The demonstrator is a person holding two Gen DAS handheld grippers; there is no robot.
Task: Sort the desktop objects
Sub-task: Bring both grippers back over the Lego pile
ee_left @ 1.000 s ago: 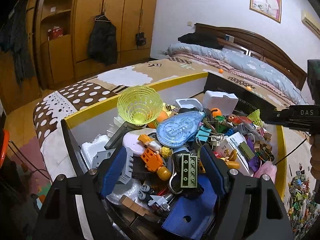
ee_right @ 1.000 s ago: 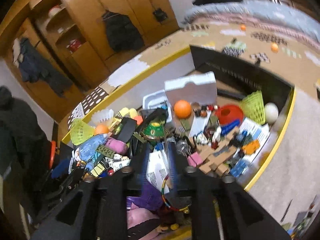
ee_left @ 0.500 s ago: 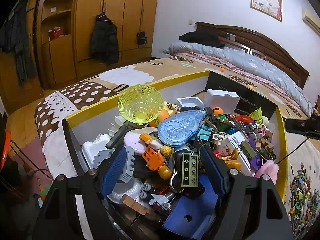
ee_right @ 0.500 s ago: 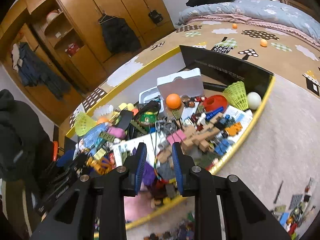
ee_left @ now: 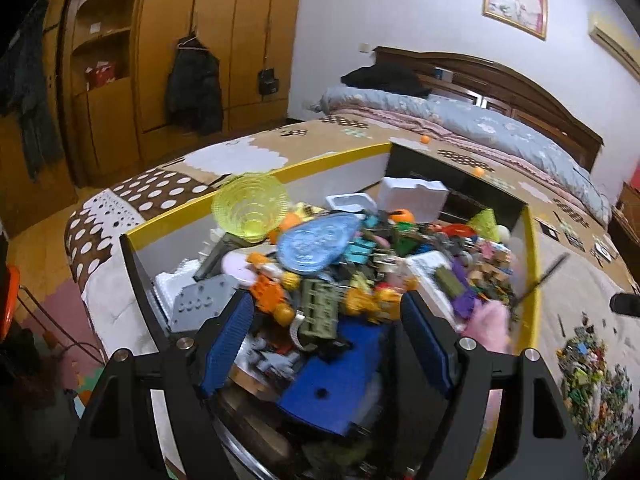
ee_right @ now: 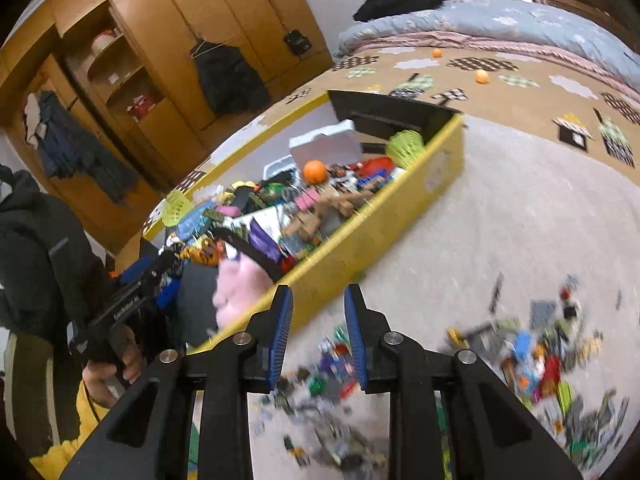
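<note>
Gripper (ee_right: 125,312) lettering blurred, unreadable

No lettering is legible; small white print on the left tool's body (ee_right: 124,312) is blurred.

Left gripper (ee_left: 326,332): jaws spread wide, blue-padded fingers (ee_left: 226,344) angled outward, nothing clamped between pads. Right gripper (ee_right: 318,330): jaws parted by narrow gap, blue pads facing, gap empty. Person's left hand (ee_right: 114,368), seen from right wrist view, wraps left gripper's handle, lower left of right gripper.
</note>
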